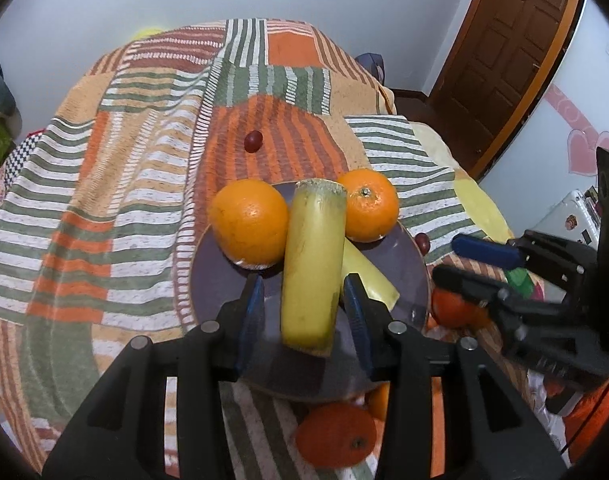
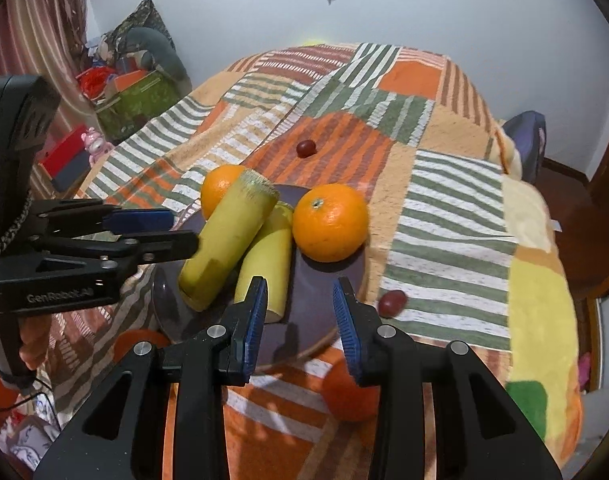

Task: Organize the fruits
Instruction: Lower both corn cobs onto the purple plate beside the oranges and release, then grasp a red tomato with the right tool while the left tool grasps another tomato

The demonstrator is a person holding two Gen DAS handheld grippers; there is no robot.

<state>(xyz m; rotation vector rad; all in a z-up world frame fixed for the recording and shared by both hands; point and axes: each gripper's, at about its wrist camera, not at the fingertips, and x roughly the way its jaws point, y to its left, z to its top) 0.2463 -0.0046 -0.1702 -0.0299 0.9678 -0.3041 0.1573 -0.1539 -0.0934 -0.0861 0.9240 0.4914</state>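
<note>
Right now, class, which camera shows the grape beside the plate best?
The right wrist view: the grape lies fully visible on the cloth by the plate. In the left view, the plate rim hides part of it.

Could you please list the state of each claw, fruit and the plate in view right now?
Left claw: open, straddling the upper banana piece.
Right claw: open, empty.
Upper banana piece: resting across the lower banana piece.
Two oranges: on the plate.
Plate: holding fruit.

Plate [image 1: 408, 256] holds oranges [image 1: 249, 222] — banana pieces [image 1: 312, 264] between.
</note>
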